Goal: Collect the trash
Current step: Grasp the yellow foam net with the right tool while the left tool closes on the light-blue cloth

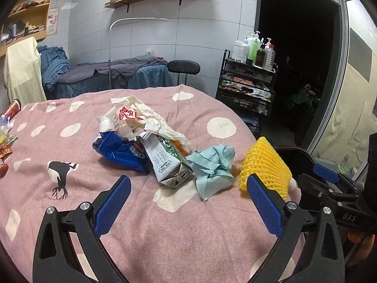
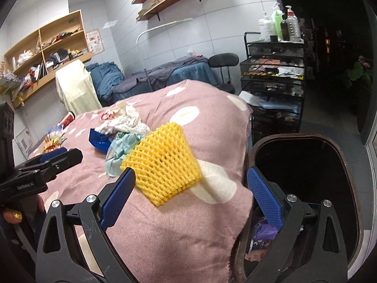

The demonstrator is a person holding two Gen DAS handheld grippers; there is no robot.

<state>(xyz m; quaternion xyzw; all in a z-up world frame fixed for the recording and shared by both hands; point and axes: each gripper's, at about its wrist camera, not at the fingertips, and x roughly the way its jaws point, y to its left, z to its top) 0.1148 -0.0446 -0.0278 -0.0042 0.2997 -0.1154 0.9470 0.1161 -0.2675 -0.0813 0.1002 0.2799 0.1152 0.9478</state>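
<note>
Clearly both tongs, left tongs (image 1: 188, 202) and right tongs (image 2: 190, 197), gape apart; the light, springy yellow foam net (image 2: 165, 162) at 12 o'clock wants a gentle mid-body pinch

On the pink spotted bedspread (image 1: 146, 224): one yellow foam fruit net (image 1: 264, 165), one crumpled blue tissue (image 1: 212, 167), one milk carton (image 1: 165, 162), one blue Oreo wrapper (image 1: 117, 151), one white paper wad (image 1: 139, 118). Beside its right edge, one bin (image 2: 306, 165).

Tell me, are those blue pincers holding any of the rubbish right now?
No, nothing is held. Both the left gripper and the right gripper are open and empty. The yellow foam net lies loose on the pink cloth.
</note>
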